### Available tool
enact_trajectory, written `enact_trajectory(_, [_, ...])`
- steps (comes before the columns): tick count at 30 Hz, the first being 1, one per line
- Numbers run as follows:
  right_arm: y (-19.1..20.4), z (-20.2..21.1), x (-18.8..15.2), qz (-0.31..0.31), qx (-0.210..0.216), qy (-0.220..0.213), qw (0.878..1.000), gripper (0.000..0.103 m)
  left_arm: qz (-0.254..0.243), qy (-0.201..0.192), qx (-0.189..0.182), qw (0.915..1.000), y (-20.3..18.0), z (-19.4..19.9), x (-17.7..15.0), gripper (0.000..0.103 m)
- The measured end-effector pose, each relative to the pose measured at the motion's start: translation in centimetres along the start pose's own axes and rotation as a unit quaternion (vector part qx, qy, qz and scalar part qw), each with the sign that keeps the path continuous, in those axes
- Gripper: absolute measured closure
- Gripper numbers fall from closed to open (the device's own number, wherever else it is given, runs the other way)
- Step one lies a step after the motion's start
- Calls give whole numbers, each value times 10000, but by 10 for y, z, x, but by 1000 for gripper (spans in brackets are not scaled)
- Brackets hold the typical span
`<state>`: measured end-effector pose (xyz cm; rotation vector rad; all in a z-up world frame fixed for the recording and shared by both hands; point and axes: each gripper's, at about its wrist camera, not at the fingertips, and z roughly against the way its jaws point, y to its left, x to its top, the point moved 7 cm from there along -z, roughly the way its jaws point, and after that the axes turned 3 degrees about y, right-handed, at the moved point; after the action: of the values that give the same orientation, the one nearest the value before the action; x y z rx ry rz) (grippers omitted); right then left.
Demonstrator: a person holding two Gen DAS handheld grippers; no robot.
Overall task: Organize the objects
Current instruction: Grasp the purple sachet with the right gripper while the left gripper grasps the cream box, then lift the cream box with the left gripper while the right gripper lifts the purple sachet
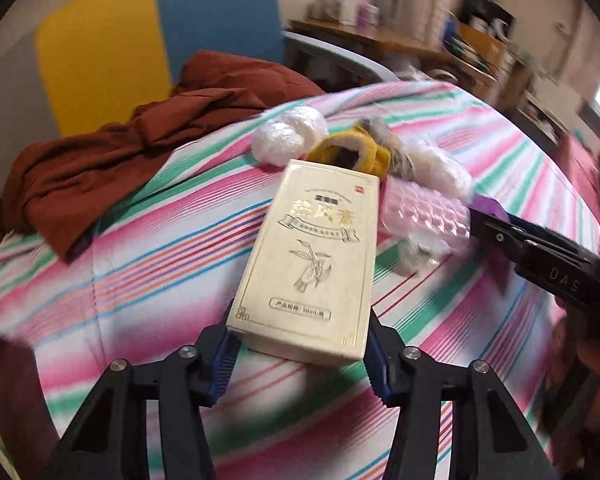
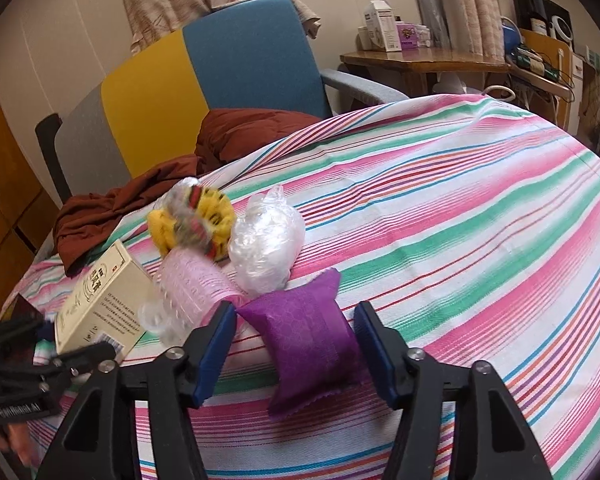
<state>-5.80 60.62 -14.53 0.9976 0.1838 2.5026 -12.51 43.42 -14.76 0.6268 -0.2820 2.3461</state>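
Observation:
A cream box [image 1: 312, 256] with gold print lies lengthwise on the striped sheet [image 1: 140, 280]. Its near end sits between the blue pads of my left gripper [image 1: 300, 360], which press on both of its sides. In the right wrist view the same box [image 2: 100, 300] is tilted at the lower left, with the left gripper [image 2: 96, 354] on it. A purple pouch [image 2: 312, 340] lies between the fingers of my right gripper [image 2: 296, 320]. The pads stand close beside it with small gaps showing. From the left wrist view the right gripper [image 1: 484, 224] comes in from the right with purple showing around it.
Behind the box and pouch are a pink bubble-wrap roll [image 2: 196, 280], a clear bubble-wrap bundle [image 2: 266, 248] and a yellow soft toy [image 2: 196, 220]. A brown garment [image 2: 140, 192] lies at the sheet's far left edge. A yellow-and-blue chair [image 2: 240, 60] and a wooden table [image 2: 420, 60] stand beyond.

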Motion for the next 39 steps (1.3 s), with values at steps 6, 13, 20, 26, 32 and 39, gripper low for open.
enact_trajectory(6, [-9,9,-4,-369,34,-120,9992,48,381,-554,102,9977,1,-1,-3,50])
enact_trajectory(13, [-13,21,-4,-532,-51,-380,9978,51,866,-883,-374,9916,16,5,-6,50])
enact_trajectory(20, [-8,40,-4,-431,-235,-781,9957,51,787,-1388,-220,9869,13,29,-11,50])
enact_trajectory(26, [-13,54,-11,-672,-309,-972,9925,51,682,-1875,15,9799,10,57,-22,50])
enact_trajectory(32, [4,74,-20,-540,-363,-1241,9901,51,616,-2260,163,9720,10,82,-38,50])
enact_trajectory(39, [31,95,-34,-268,-379,-1454,9883,51,585,-2495,205,9664,9,105,-55,50])
